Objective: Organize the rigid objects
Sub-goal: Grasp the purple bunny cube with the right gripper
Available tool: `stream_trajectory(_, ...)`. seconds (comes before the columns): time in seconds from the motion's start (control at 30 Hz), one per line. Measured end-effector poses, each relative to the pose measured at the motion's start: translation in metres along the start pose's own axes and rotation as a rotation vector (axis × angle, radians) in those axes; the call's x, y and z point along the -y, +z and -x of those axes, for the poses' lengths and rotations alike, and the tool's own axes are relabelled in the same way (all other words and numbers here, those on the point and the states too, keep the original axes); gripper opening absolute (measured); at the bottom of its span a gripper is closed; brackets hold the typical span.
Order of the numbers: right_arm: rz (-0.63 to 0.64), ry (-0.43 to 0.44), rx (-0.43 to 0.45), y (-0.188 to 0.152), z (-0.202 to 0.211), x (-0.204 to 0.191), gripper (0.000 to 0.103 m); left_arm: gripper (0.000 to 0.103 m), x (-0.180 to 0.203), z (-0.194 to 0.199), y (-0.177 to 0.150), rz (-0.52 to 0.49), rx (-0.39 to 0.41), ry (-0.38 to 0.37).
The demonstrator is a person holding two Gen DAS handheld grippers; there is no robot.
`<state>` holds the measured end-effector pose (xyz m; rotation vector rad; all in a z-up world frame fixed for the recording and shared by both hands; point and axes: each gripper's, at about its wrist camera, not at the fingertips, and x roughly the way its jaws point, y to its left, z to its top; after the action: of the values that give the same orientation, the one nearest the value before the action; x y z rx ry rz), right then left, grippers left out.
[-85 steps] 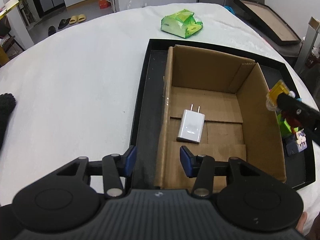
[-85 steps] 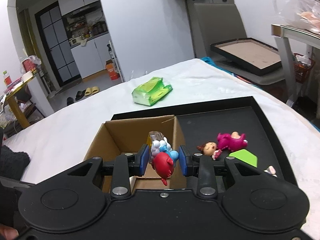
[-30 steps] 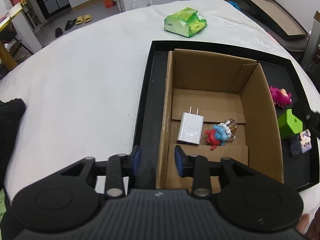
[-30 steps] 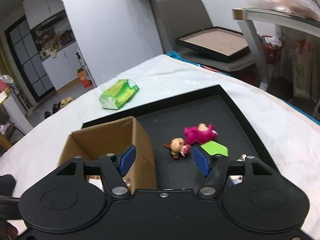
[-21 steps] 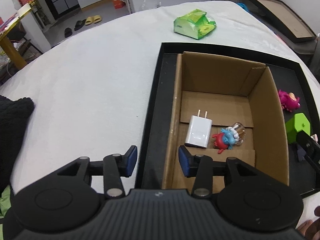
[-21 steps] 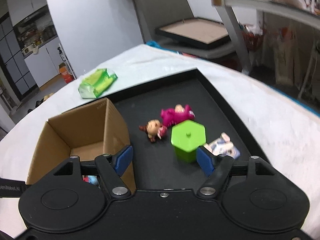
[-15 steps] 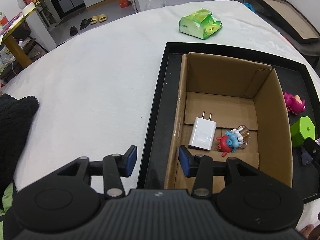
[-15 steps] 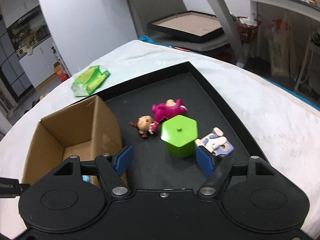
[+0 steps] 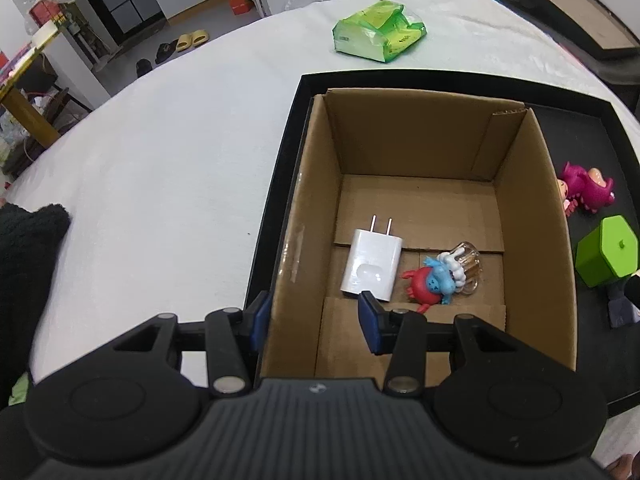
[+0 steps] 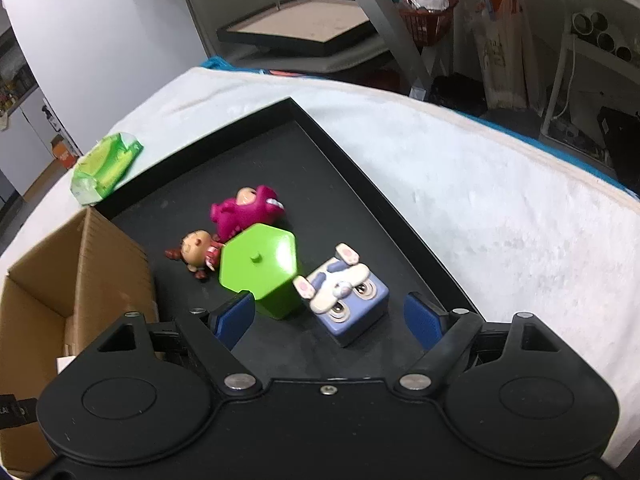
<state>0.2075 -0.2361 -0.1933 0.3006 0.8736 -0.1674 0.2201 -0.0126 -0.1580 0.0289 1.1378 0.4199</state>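
An open cardboard box [image 9: 532,216] stands in a black tray [image 9: 280,184]. Inside lie a white charger [image 9: 372,266] and a red and blue figure [image 9: 434,280]. My left gripper [image 9: 312,316] is open, its jaws straddling the box's near left wall. My right gripper [image 10: 330,318] is open wide and empty, just above a blue bunny block [image 10: 346,294], which sits between its jaws. A green hexagonal box [image 10: 260,268], a small doll [image 10: 196,254] and a magenta figure [image 10: 246,212] lie beyond it on the tray [image 10: 360,196].
A green packet [image 9: 378,32] lies on the white cloth [image 9: 160,168] past the tray. A black fuzzy thing [image 9: 24,248] is at the left. A framed board [image 10: 296,30] and a chair stand off the table's far edge.
My right gripper let the red and blue figure go into the box, opened wide, swung right over the tray and came down around the bunny block. The left gripper shifted slightly left.
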Motion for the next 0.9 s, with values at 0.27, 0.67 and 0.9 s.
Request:
stream_trajectory(0.27,0.007,-0.035,-0.031,0.002,-0.024,0.013,0.081,0.051,0.007,-0.004,0.003,0.007,-0.005,0.033)
stream_trajectory(0.67,0.002,-0.001,-0.026,0.004,-0.034,0.019,0.044,0.052,0.007,-0.005,0.003,0.008,-0.006,0.033)
stream_trajectory(0.9,0.017,0.035,0.045,0.01,-0.013,0.01,0.043,0.052,0.003,-0.004,0.0,0.005,-0.003,0.007)
